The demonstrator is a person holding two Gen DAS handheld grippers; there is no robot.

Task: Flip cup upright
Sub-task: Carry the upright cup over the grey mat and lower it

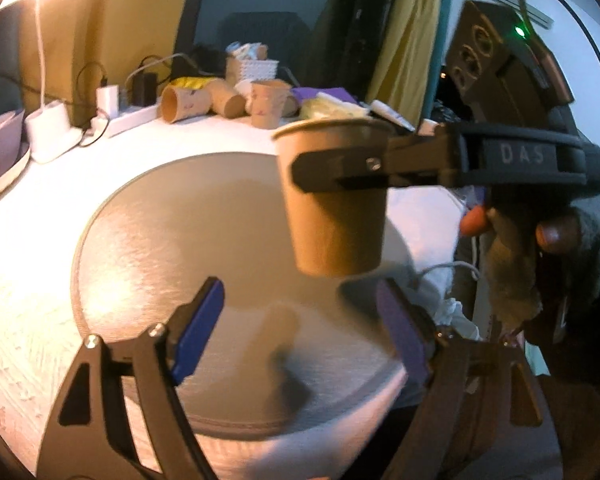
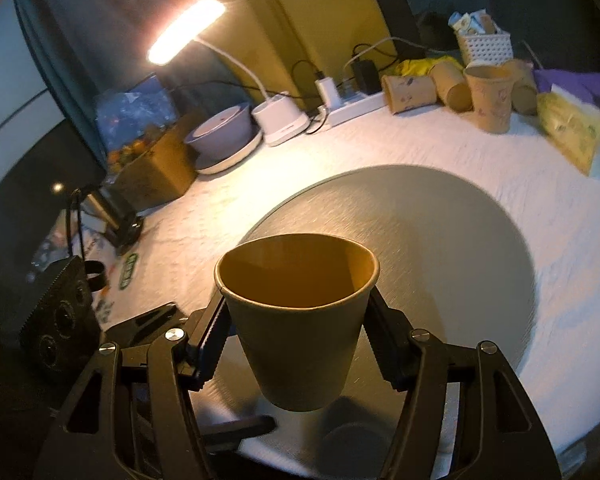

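The brown paper cup [image 2: 298,320] is held mouth-up in the air above the round grey mat [image 2: 440,240], clamped on both sides by the black fingers [image 2: 208,340] of the right gripper [image 2: 296,344]. From the right wrist view its open rim faces the camera and its narrower base points down toward the mat, where a dark round shadow lies just beneath it. From the left wrist view the same cup [image 1: 334,196] hangs upright, with one black finger [image 1: 340,170] crossing its wall about a third of the way below the rim; the person's right hand [image 1: 540,248] grips the handle behind it.

The left gripper [image 1: 300,332] sits low over the near edge of the mat [image 1: 172,240], its blue-padded fingers [image 1: 198,332] spread wide apart and holding nothing (the right-hand pad is smeared by motion blur). The cup is above and slightly to the right of the gap between them, not touching either.

The mat lies on a white textured cloth covering the table [image 2: 400,148]. Along the far edge are several more paper cups [image 2: 490,98], some lying on their sides and one standing, a white power strip [image 2: 356,108], a lit desk lamp [image 2: 186,30], a white basket [image 2: 486,48] and a pale bowl [image 2: 220,128].
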